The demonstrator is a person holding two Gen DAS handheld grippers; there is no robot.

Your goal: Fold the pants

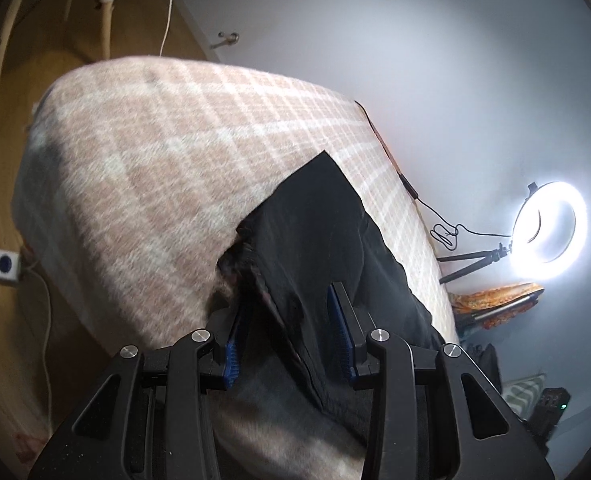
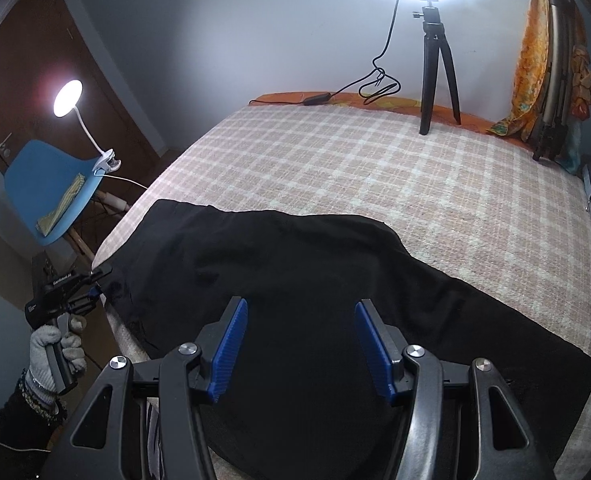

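Note:
Black pants point(image 2: 295, 276) lie spread across the near part of a bed with a pink checked blanket point(image 2: 355, 168). My right gripper point(image 2: 301, 332) is open, its blue pads just above the middle of the pants, holding nothing. My left gripper point(image 1: 291, 320) is open at the bed's left edge, its jaws on either side of the pants' waistband edge point(image 1: 279, 292). It also shows in the right wrist view point(image 2: 95, 284), held by a gloved hand point(image 2: 55, 352) beside the pants' left end.
A ring light on a black tripod point(image 2: 435, 68) stands at the far side of the bed, with its cable point(image 2: 375, 84). A blue chair point(image 2: 51, 188) with a clip lamp point(image 2: 69, 96) stands left of the bed. Orange cloth point(image 2: 535, 60) hangs at the right.

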